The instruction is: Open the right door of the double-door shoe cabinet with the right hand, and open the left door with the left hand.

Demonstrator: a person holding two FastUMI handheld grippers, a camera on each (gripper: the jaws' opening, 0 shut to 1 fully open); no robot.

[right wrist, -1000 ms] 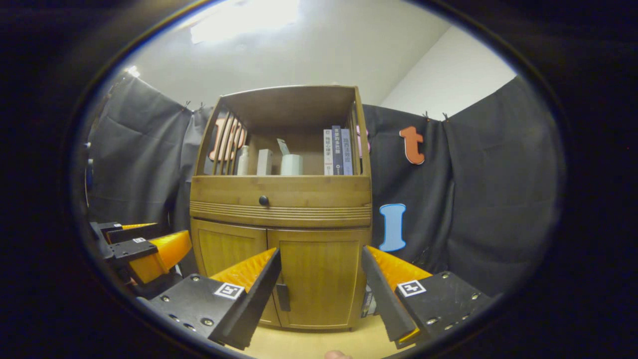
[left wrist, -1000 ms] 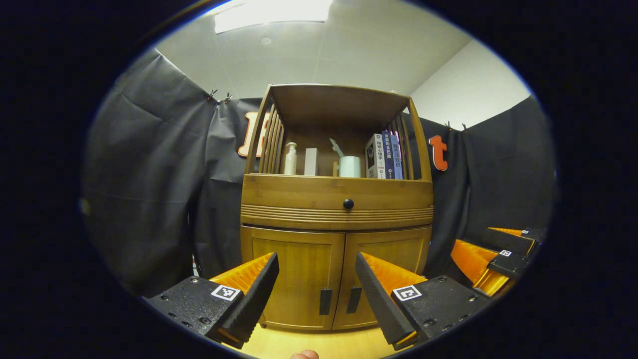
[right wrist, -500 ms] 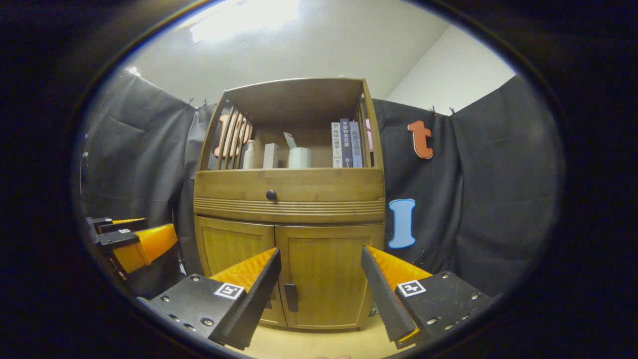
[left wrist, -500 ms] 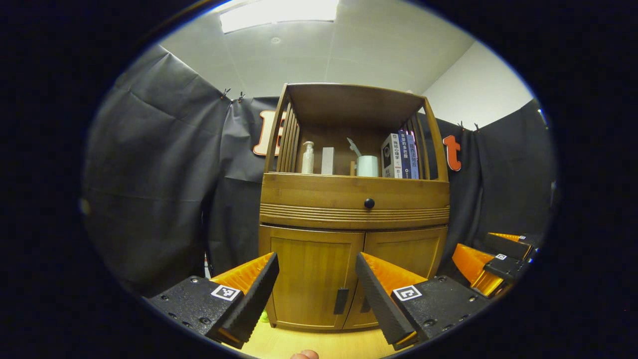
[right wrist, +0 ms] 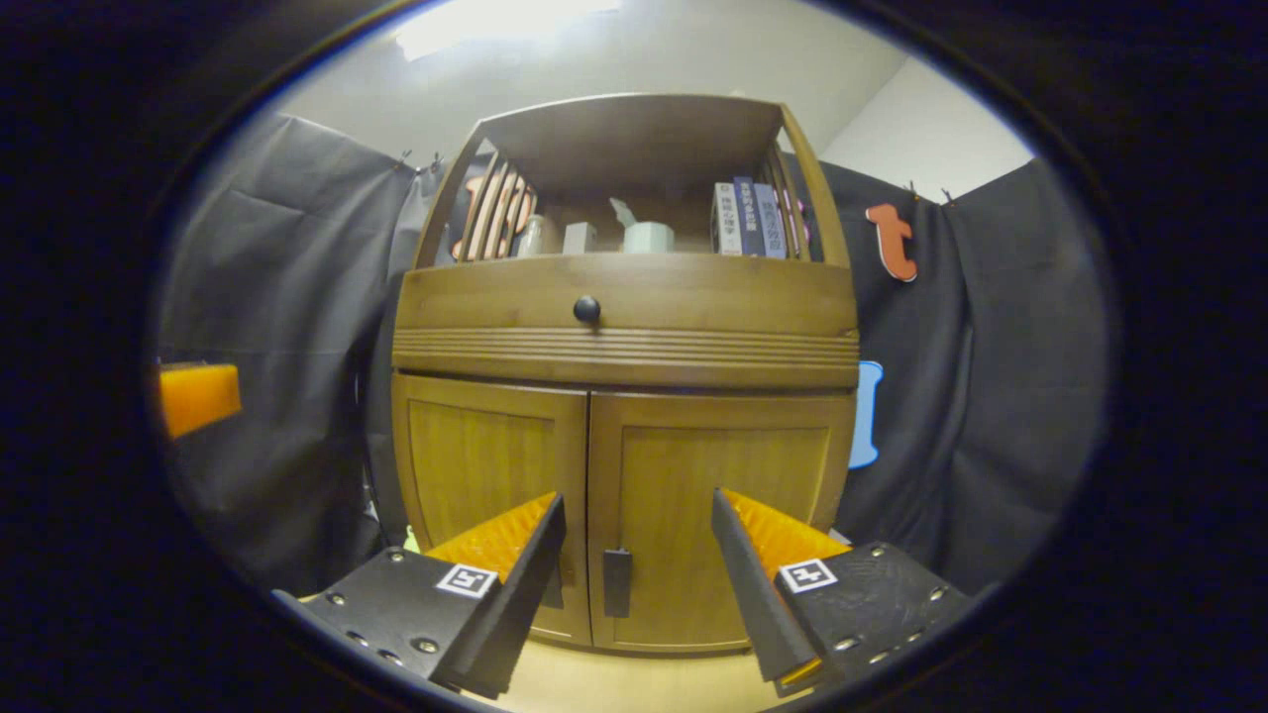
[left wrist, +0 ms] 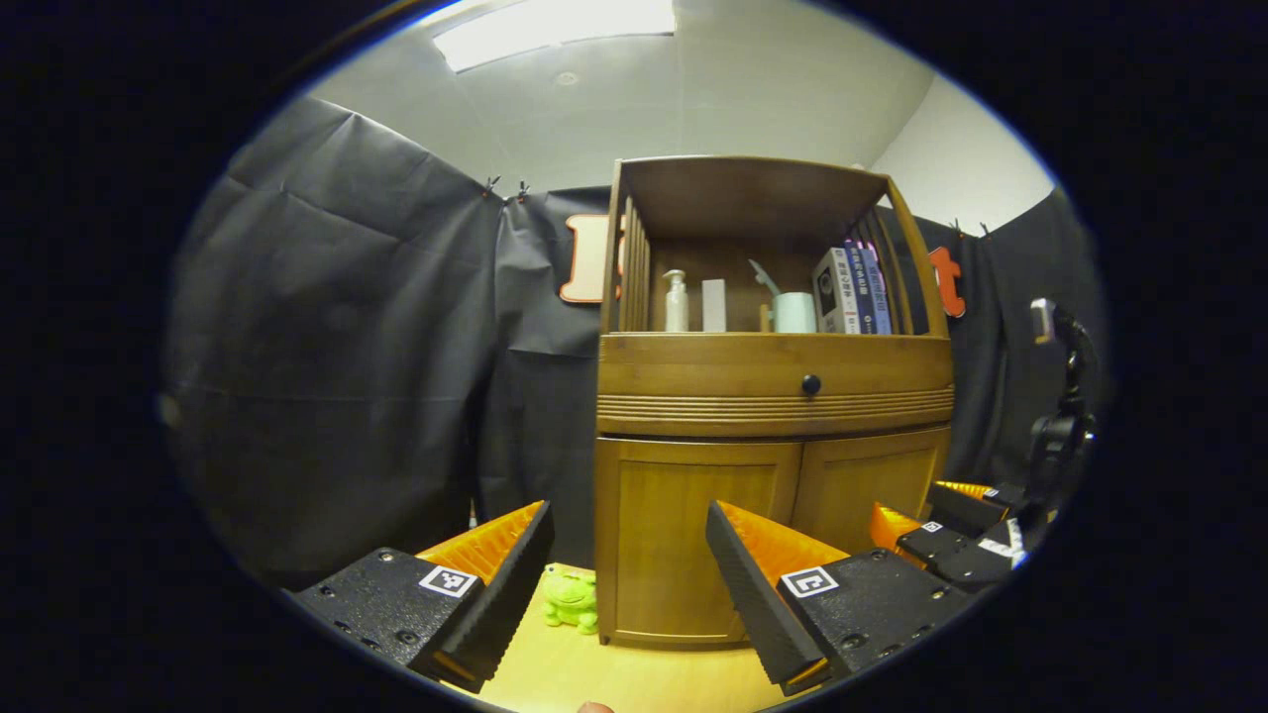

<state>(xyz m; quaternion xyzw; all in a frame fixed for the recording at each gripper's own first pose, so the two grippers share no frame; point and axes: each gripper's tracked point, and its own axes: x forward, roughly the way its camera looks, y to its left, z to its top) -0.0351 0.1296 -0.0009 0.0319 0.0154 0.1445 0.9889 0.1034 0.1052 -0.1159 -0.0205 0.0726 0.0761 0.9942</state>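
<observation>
Open floor lies between right gripper (right wrist: 639, 584), fingers spread, and closed wooden right door (right wrist: 718, 515); its dark vertical handle (right wrist: 616, 582) is unobstructed. Small green frog toy (left wrist: 572, 600) sits just beside cabinet's left corner.

A honey-brown wood grain is shown on the shoe cabinet (right wrist: 624, 297), with a black round knob (right wrist: 586, 309) at 12 o'clock of its dark door handle (right wrist: 616, 582), white and blue books (right wrist: 745, 218) on its shelf, and a green frog toy (left wrist: 572, 599) on the pale yellow floor (left wrist: 634, 678).
</observation>
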